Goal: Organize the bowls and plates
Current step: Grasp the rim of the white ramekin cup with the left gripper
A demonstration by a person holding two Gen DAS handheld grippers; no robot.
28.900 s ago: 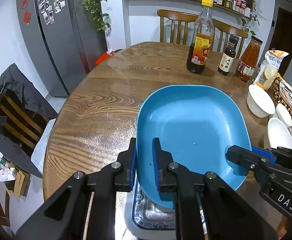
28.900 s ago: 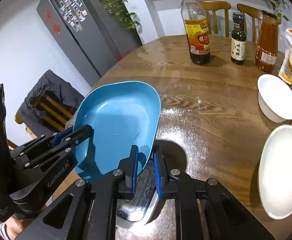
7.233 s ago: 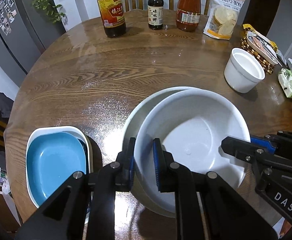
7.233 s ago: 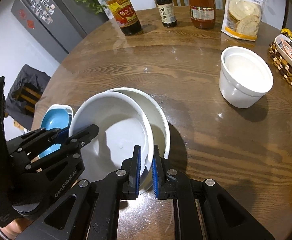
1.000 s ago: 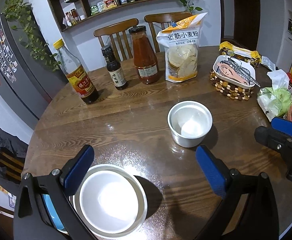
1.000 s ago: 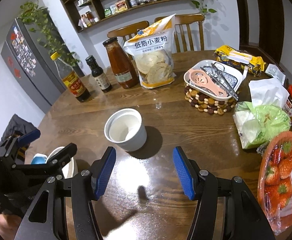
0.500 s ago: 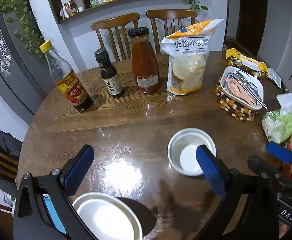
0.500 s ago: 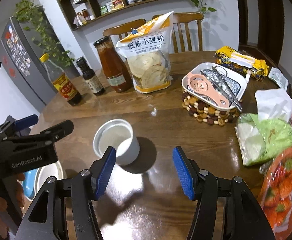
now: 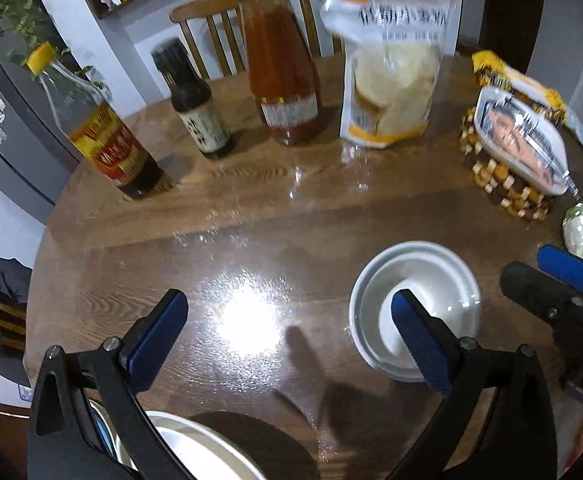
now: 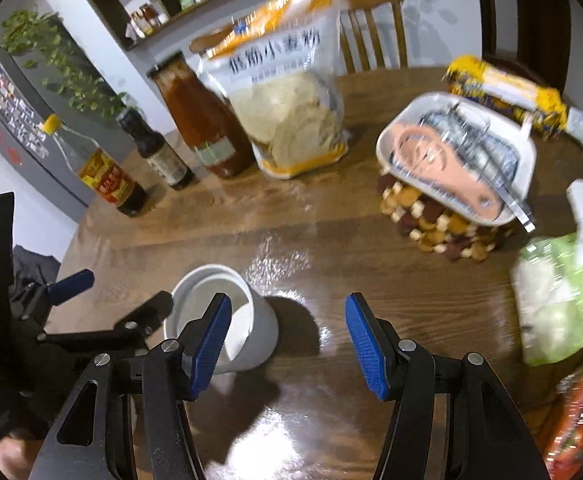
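White, the small deep bowl point(image 9: 414, 312) stands on the bench point(image 9: 251, 216) between both spread, empty tools: inside the left hand-held gripper point(image 9: 287, 330)'s right pad, beside the right hand-held gripper point(image 10: 288, 342)'s left pad. Closing off-centre could tip it.

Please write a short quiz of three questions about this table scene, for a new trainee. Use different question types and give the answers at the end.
1. True or false: the left gripper is shut on the small white bowl.
2. Which stands nearest the flour bag? A. yellow-capped bottle B. red sauce bottle C. small dark bottle
3. Fill in: the white tray rests on a ____ trivet.

Key: 1 false, both grippers are open and empty, also the right gripper. 2 B. 3 beaded.
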